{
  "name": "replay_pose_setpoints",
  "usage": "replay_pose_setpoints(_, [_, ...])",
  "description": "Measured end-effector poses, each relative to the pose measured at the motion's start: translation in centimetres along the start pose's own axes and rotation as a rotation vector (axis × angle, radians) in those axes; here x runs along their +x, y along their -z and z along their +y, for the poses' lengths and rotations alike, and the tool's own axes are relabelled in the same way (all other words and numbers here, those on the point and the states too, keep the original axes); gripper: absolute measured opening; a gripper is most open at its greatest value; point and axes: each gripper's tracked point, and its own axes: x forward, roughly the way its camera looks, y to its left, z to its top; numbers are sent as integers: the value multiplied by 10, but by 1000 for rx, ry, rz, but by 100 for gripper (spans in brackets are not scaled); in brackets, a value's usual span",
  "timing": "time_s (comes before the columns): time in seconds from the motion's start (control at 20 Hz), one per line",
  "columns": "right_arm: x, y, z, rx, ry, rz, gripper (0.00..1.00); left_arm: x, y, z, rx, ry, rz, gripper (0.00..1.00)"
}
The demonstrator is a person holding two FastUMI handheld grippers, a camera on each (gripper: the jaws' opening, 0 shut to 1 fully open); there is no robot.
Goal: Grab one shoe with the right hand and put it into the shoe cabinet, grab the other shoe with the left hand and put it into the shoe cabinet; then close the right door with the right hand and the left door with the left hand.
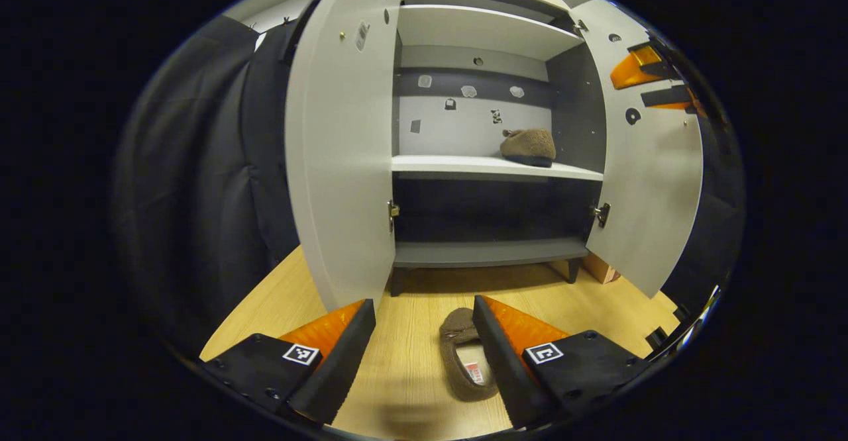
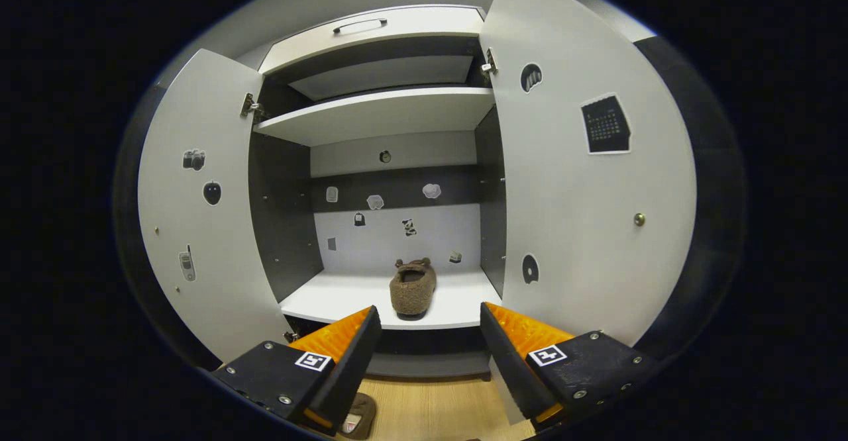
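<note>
A: Where are your shoes?
B: One shoe (image 2: 412,287) sits on the cabinet's middle shelf (image 2: 344,298), twelve o'clock of your released right gripper (image 2: 427,355). The other shoe (image 1: 467,361) lies on the floor (image 1: 411,335) between your left gripper's (image 1: 424,355) spread fingers, ungrasped.

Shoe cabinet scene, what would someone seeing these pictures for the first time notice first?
The shoe cabinet stands wide open, its left door and right door both swung out. One brown slipper already sits on the middle shelf, towards the right side. The second slipper lies on the wooden floor in front of the cabinet, between the open left gripper's fingers.
</note>
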Motion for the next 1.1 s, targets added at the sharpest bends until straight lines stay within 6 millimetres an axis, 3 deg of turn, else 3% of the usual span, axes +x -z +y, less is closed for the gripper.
replay_pose_setpoints(0.4, [-27,-2,-29,-2,50,-21,93,72,77,-15,75,27,165,98])
replay_pose_setpoints(0.65, [-34,4,-49,-2,84,-2,92,81,135,-14,36,45,322,99])
replay_pose_setpoints(0.95, [-34,10,-55,16,85,8,92,89,168,-13,-17,61,463,99])
replay_pose_setpoints(1.0, [-34,10,-54,15,82,7,92,90,170,-15,-40,64,478,98])
replay_pose_setpoints(1.05, [-33,10,-54,14,79,7,92,94,175,-21,-68,76,485,83])
replay_pose_setpoints(1.1, [-32,10,-53,14,76,8,93,95,175,-27,-91,93,491,78])
